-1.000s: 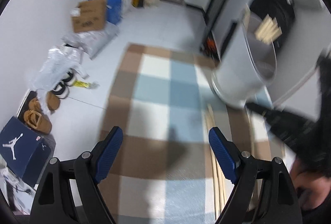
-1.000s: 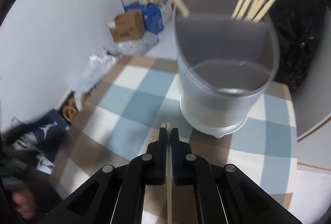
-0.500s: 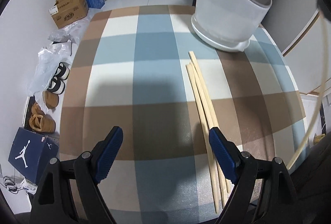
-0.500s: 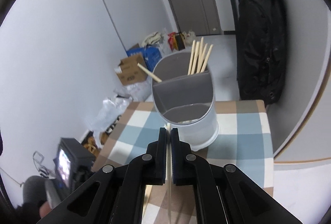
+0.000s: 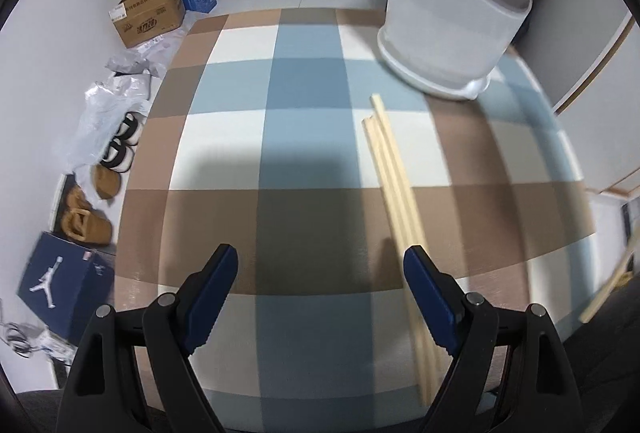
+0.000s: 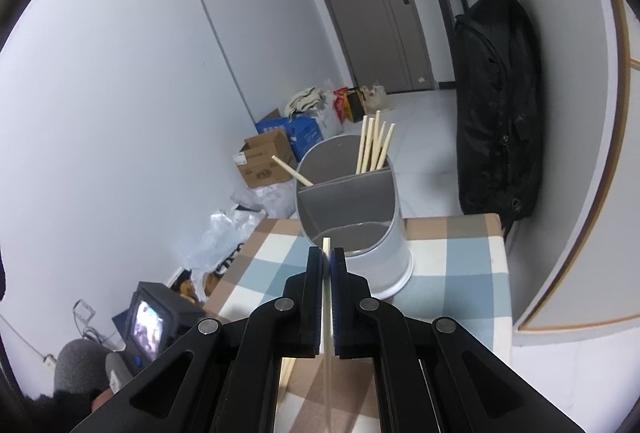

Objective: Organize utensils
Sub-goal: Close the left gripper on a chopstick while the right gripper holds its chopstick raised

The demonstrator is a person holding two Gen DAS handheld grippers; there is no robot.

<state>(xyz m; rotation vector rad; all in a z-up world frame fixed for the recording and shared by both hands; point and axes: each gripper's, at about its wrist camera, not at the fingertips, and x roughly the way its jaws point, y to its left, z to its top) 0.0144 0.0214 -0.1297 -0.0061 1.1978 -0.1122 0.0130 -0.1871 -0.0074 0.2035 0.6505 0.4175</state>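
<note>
My right gripper (image 6: 328,253) is shut on a wooden chopstick (image 6: 326,244), held high above the table and in line with the grey divided utensil holder (image 6: 360,233). The holder holds several chopsticks (image 6: 374,149) in its far compartment and one leaning chopstick (image 6: 290,171) at its left. In the left wrist view the holder (image 5: 452,25) stands at the far right of the checked table (image 5: 304,137). Three chopsticks (image 5: 396,185) lie on the cloth, running under my right blue pad. My left gripper (image 5: 320,265) is open and empty, low over the table's near part.
Cardboard box (image 5: 148,13), blue boxes, plastic bags, slippers (image 5: 120,141) and a shoe box (image 5: 60,281) lie on the floor left of the table. A black bag (image 6: 496,105) hangs right of the holder. A chopstick end (image 5: 608,293) shows at the right edge.
My right gripper rose and pulled back from the holder with the chopstick, now holding steady. My left gripper swung down toward the table and moved closer to the lying chopsticks.
</note>
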